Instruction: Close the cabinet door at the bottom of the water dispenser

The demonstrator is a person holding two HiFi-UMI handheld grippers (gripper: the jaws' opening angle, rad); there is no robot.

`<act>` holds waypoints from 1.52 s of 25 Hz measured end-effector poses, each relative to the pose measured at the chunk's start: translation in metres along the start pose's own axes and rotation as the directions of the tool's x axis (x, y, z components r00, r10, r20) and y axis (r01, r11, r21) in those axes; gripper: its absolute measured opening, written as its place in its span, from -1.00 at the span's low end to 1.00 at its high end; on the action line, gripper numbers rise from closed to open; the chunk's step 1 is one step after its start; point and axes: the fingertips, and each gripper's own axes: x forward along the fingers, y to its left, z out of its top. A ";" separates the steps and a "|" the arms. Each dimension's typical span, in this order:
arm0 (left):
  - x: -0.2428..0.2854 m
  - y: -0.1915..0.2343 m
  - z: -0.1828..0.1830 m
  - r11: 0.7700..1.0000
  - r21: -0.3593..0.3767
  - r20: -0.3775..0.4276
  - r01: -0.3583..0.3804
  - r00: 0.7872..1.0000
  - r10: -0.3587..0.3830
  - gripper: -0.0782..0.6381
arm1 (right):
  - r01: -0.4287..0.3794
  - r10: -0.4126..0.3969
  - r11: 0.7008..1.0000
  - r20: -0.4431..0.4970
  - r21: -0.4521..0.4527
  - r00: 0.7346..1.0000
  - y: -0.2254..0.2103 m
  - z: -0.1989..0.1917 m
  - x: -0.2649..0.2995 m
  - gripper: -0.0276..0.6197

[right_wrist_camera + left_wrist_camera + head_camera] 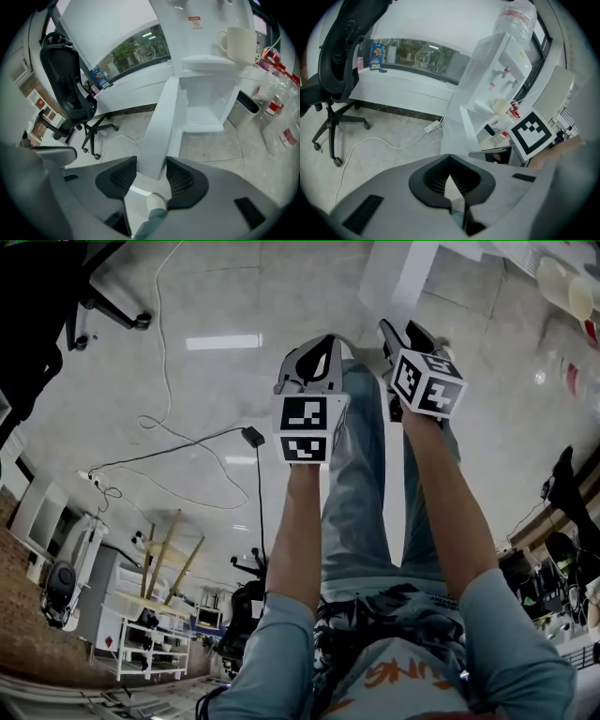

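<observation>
The white water dispenser [201, 28] stands ahead with a mug [239, 42] on its tray and its bottom cabinet [206, 108] open. The white cabinet door [161, 122] swings out toward me, edge on. My right gripper [152, 159] is open, with the door's near edge in the gap between the jaws; a sliver of space shows at the right pad. My left gripper [449, 157] is shut and empty, to the left of the door [466, 124] and short of it. In the head view both grippers, left [314, 352] and right [401, 334], reach out over my legs toward the door [394, 277].
A black office chair [70, 93] stands left of the dispenser on the tiled floor. A power strip [432, 125] with a white cable lies by the wall. A small bin [247, 108] and several plastic bottles [276, 93] sit to the dispenser's right.
</observation>
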 end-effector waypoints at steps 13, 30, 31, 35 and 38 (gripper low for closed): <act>0.028 -0.073 0.011 0.992 0.124 -0.036 0.028 0.999 -0.023 -0.76 | -0.015 0.011 0.995 -0.033 -0.099 0.999 -0.047 -0.004 -0.025 -0.27; 0.078 -0.183 0.023 0.966 0.212 -0.086 0.149 0.987 -0.134 -0.76 | 0.048 -0.049 0.961 0.004 -0.272 0.999 -0.150 0.013 -0.063 -0.33; 0.081 -0.189 0.023 0.964 0.215 -0.085 0.154 0.987 -0.139 -0.76 | 0.049 -0.049 0.959 0.008 -0.280 0.999 -0.154 0.014 -0.065 -0.33; 0.090 -0.208 0.029 0.965 0.217 -0.070 0.147 0.988 -0.135 -0.76 | 0.041 -0.034 0.952 0.027 -0.304 0.999 -0.170 0.024 -0.072 -0.33; 0.098 -0.216 0.031 0.970 0.203 -0.061 0.131 0.991 -0.121 -0.76 | 0.035 -0.026 0.944 0.032 -0.327 0.999 -0.181 0.028 -0.074 -0.33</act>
